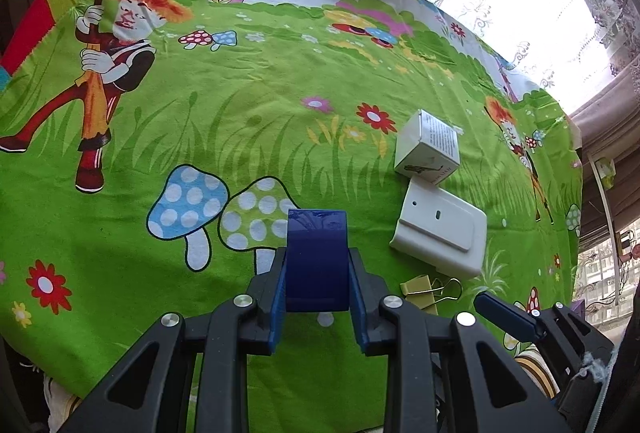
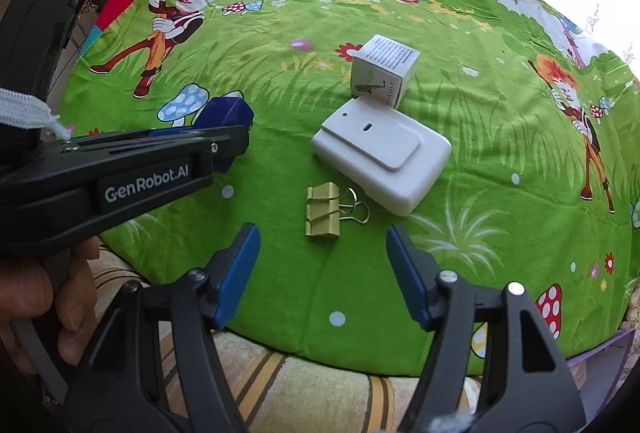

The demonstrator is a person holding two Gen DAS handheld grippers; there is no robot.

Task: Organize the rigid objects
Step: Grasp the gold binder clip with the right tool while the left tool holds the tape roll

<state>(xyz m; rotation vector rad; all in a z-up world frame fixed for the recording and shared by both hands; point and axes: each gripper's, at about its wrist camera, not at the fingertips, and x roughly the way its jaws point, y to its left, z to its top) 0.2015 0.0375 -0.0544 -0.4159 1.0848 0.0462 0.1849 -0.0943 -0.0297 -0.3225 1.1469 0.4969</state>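
a glossy dark blue block (image 1: 317, 260) was recorded clamped between the blue pads of the left gripper (image 1: 317, 297), carried above the printed green cloth (image 1: 240, 137), over its mushroom motifs; contact with the cloth could not be determined. the right gripper (image 2: 322, 269) was recorded with its fingers spread wide and nothing between them, held low at the near edge of the cloth, just short of a gold binder clip (image 2: 323, 211). the clip was noted lying flat, its wire handles folded toward a white plastic case (image 2: 382, 155), near it but seemingly not touching. a small white printed carton (image 2: 384, 77) was noted standing at the case's far end, touching or almost touching it. handling, as judged: the block appeared rigid, light and slick-surfaced, so that a squeeze across its flat sides, as presently applied, was thought soundest. the clip was judged stiff, thin and liable to slide on the fabric; its folded metal body was preferred as the hold over the loose wire loops. the case was judged broad and smooth, best taken across its narrower width. the carton was judged light and crushable.
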